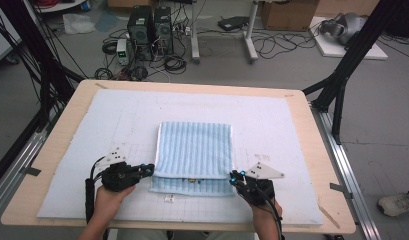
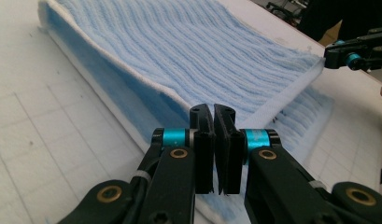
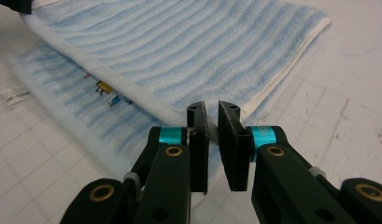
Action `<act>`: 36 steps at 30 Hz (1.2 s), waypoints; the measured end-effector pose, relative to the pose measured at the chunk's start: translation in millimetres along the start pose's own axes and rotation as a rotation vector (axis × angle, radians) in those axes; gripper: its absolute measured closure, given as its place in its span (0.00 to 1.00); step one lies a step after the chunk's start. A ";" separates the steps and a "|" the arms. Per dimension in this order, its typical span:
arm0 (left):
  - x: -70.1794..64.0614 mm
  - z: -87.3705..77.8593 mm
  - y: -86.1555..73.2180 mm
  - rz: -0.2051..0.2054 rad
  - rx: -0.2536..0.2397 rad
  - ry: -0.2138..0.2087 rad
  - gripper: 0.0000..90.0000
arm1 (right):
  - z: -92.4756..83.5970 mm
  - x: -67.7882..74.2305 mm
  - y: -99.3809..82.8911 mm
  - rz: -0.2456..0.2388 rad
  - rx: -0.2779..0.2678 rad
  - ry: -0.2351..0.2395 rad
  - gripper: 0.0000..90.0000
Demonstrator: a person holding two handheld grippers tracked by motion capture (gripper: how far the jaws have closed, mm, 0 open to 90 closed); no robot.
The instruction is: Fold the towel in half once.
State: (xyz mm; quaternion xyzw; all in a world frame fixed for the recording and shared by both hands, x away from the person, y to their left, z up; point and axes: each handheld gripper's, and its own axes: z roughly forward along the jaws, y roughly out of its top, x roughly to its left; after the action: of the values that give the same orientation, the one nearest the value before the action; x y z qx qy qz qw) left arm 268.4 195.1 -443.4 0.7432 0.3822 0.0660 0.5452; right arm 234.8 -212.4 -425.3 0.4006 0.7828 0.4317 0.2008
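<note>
Towel [image 1: 194,150] lies folded on the white gridded mat [image 1: 292,125], stretched between the two grippers with its near upper edge lifted off the layer beneath. Left gripper [image 1: 148,170] is clamped on that edge at the towel's left near corner; in the left gripper view its jaws stand pressed almost together with the white hem caught between them, and the cloth rises away ahead of it. Right gripper [image 1: 234,176] pinches the same edge at the opposite near corner; in the right gripper view its jaws sit close, a small tuft of white hem wedged between the pads [image 3: 200,135]. From the left gripper view the right gripper shows far ahead at the end of the raised hem.

Counted: one towel, two grippers, one mat, one wooden table [image 1: 57,145].

The towel is pale blue terry with fine white stripes running lengthwise and a plain white border. Below the lifted edge, just ahead of the right gripper, the lower layer shows a row of small coloured figures [image 3: 107,88], and a small white label [image 3: 13,98] lies past its edge.
</note>
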 end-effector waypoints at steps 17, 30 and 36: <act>-17.0 -19.6 -18.8 0.018 0.032 -0.021 0.96 | -22.5 25.6 -20.9 -0.021 -0.001 0.009 0.92; -10.9 -20.2 -12.0 0.030 -0.002 0.072 0.65 | -17.5 18.8 -29.9 0.026 0.009 -0.040 0.69; 0.0 -15.8 8.0 0.067 -0.047 0.054 0.63 | -4.2 7.6 -11.6 0.032 -0.020 -0.031 0.69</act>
State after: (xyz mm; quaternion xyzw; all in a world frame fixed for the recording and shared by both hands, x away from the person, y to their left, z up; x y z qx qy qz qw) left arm 264.2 206.2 -430.3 0.7405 0.3698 0.1131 0.5496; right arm 222.2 -212.0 -432.5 0.4177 0.7687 0.4364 0.2100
